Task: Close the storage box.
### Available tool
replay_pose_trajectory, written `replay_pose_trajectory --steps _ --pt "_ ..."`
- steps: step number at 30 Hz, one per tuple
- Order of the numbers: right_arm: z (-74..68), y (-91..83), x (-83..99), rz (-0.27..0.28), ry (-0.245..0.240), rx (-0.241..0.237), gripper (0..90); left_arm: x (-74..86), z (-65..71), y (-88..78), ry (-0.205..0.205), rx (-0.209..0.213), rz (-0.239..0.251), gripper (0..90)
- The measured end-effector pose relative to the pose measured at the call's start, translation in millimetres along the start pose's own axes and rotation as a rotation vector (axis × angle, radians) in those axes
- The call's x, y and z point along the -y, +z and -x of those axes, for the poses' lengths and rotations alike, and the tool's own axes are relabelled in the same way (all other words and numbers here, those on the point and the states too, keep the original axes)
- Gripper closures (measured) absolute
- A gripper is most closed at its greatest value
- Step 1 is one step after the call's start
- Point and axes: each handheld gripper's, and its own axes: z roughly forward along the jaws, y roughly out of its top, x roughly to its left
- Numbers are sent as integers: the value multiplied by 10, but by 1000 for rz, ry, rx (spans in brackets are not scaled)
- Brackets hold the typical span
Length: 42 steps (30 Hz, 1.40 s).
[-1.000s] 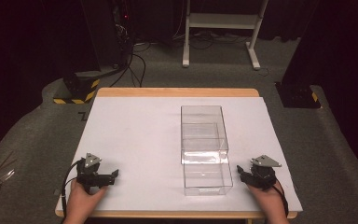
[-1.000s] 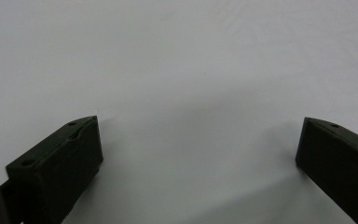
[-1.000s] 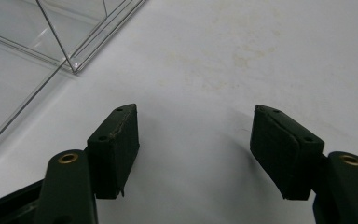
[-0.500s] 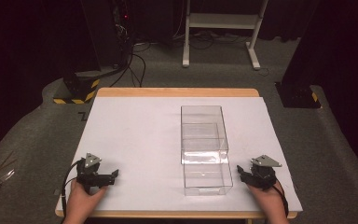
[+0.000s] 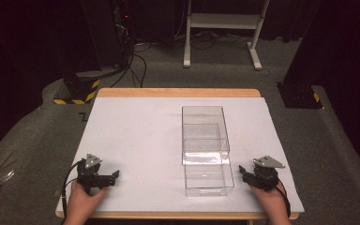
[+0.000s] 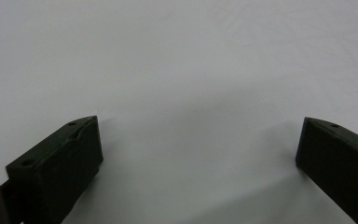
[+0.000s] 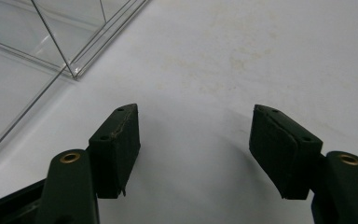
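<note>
- Clear box [image 5: 205, 140]: stood right of desk centre, long axis running 12 to 6 o'clock, its near part [image 5: 208, 176] toward 6.
- Right gripper [image 5: 242, 171]: rested at 3 o'clock of box's near end, just beside; jaws apart, nothing between, just been closing.
- Left gripper [image 5: 116, 176]: rested at 9 o'clock, well apart from box; jaws wide, empty.
- Desk [image 5: 136, 136]: white-covered.

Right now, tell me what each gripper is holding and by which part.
Nothing is held. The left gripper and right gripper both show bare white table cover between open jaws; the right's have just been closing. The clear box sits untouched.
</note>
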Motion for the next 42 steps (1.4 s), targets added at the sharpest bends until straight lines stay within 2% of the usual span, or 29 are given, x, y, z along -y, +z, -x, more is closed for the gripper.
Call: replay_pose_trajectory --steps 10,18,26,42 --pt "11 -68 8 38 13 -14 334 -1 0 0 0 0 -1 6" --pt "7 -107 25 41 -5 -19 350 -1 0 0 0 0 0 6" --pt "-11 -168 10 55 8 -27 369 -1 -1 0 0 0 -1 6" --pt "-31 -254 3 81 -4 -25 367 -1 -1 0 0 0 -1 6"
